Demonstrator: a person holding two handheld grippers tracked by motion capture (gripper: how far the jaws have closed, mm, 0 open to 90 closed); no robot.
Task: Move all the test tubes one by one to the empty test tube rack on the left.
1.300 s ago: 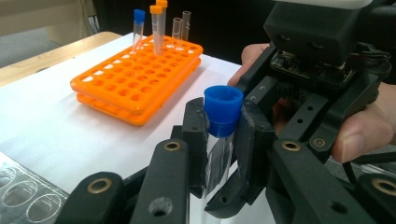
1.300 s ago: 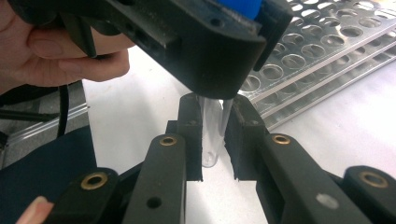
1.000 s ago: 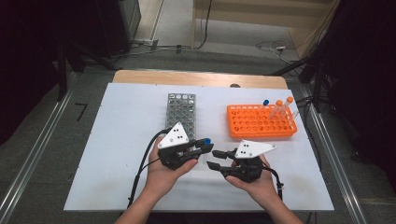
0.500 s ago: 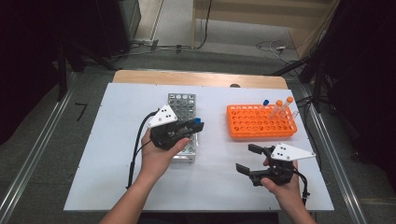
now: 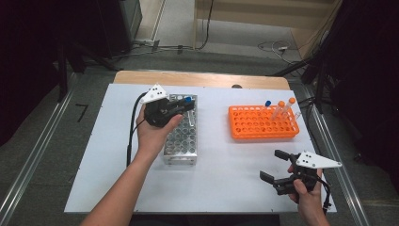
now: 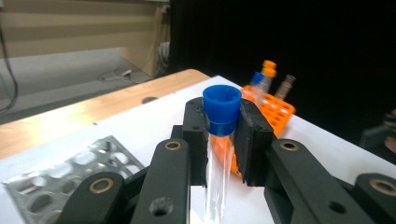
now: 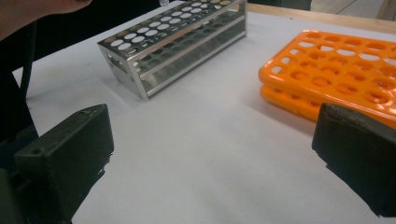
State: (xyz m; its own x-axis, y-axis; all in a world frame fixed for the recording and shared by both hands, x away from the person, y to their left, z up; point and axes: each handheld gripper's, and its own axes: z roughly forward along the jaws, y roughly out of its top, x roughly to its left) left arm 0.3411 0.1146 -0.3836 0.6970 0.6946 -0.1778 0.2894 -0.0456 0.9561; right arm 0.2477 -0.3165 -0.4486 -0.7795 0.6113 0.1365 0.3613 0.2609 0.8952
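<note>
1. The left hand-held gripper (image 5: 181, 109) hovers over the far end of the metal rack (image 5: 181, 136), which stands on the white desk (image 5: 221, 188) left of centre.
2. Its jaws are clamped on a clear tube with a blue cap (image 6: 221, 140); in the left gripper view the pads (image 6: 252, 140) press on the tube just under the cap, and the tube stands roughly upright between them.
3. In the high view the blue cap (image 5: 187, 100) shows above the rack's far rows of holes; whether the tube's lower end is in a hole I cannot tell.
4. The right hand-held gripper (image 5: 275, 165) sits near the desk's front right corner, well apart from both racks.
5. Its jaws have just been opening and now stand wide, with nothing between them; the right gripper view shows bare desk between the two black pads (image 7: 65, 158).
6. The orange rack (image 5: 263, 123) lies on the right side of the desk, holding capped tubes (image 5: 282, 109) at its far right end: one blue-capped, two orange-capped.
</note>
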